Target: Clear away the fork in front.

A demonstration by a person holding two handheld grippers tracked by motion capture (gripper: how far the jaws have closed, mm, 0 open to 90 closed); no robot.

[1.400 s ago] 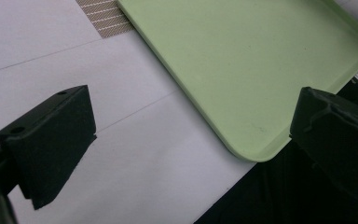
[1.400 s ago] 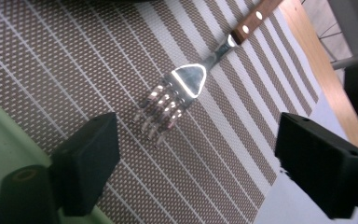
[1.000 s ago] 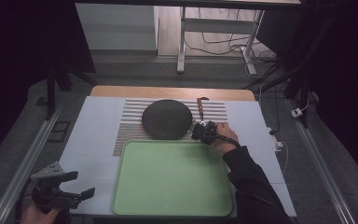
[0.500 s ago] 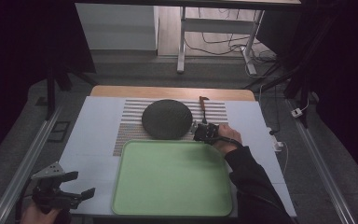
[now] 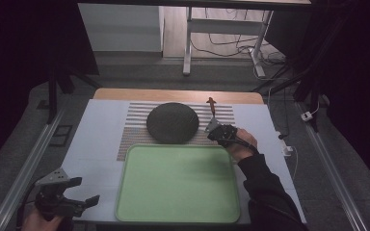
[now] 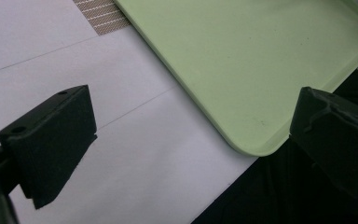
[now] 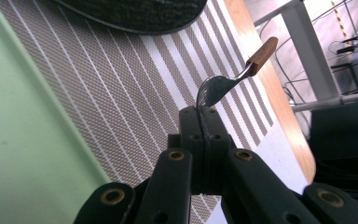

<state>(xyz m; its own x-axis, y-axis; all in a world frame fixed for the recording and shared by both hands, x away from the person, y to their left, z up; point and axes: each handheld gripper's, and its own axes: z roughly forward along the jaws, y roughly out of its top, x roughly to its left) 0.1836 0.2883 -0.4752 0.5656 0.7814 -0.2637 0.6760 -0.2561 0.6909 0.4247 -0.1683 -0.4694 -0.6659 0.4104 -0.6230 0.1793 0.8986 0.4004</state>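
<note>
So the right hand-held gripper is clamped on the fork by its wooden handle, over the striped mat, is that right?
Not quite. The right hand-held gripper is shut on the fork at its metal tines end; the wooden handle sticks out free. It is over the striped mat, as the right gripper view shows.

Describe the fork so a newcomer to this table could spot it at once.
Start at the big green tray, then go past its far right corner to the striped mat, right of the dark round plate. There the right claw grips the fork by its tines. It is the one slim metal piece, with a brown wooden handle.
</note>
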